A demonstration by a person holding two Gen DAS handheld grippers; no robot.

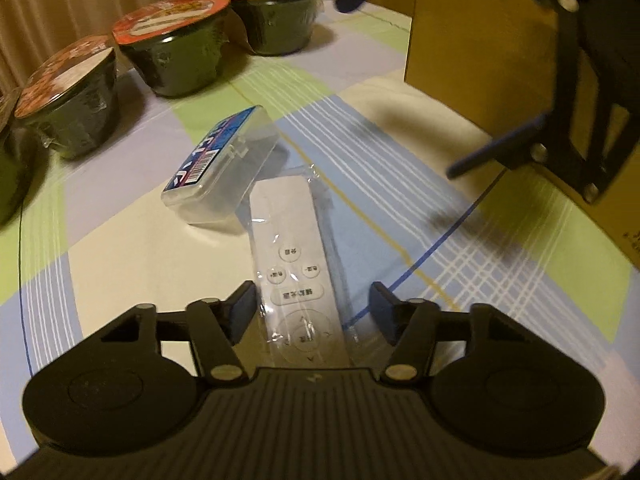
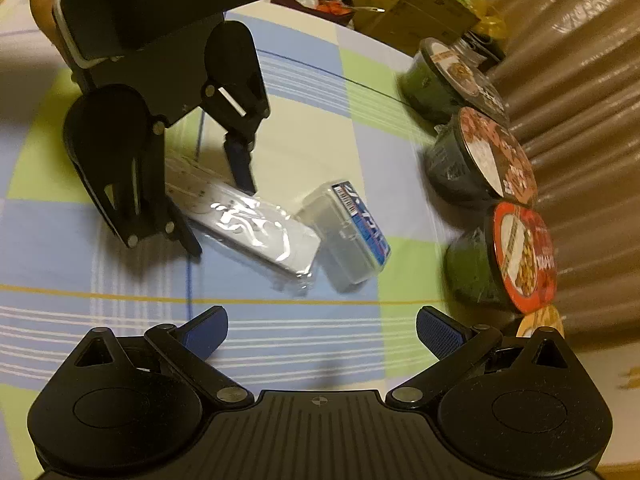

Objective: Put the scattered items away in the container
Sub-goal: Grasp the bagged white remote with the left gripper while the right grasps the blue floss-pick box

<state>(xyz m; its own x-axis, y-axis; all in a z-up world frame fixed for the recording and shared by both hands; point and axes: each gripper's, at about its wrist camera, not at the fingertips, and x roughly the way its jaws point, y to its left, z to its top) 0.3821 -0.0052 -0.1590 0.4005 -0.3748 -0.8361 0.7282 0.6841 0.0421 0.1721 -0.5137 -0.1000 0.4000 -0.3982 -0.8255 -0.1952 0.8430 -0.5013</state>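
One white remote control (image 1: 298,276), sealed in a clear plastic sleeve, lies flat on the plaid tablecloth (image 1: 400,208). Its buttons carry small characters, too blurred to read. Far end touches one clear plastic case (image 1: 222,166) with a blue label and a barcode; label writing not legible.

Instant noodle bowls: three fully seen from the left wrist view (image 1: 74,100) (image 1: 176,44) (image 1: 276,12), dark-walled with printed lids, in a row along the curtain; a fourth is cut off at the left edge. Lid text unreadable.

One cardboard box (image 1: 472,52) stands on the cloth to the right, flaps up, well apart from the remote. More cartons sit beyond the table in the right wrist view.

Left gripper (image 1: 312,304): fingers spread, one blue pad on each side of the remote's near end, not pinching it.

Right gripper (image 2: 322,334): fingers spread wide, nothing between them, held above the cloth near the box.
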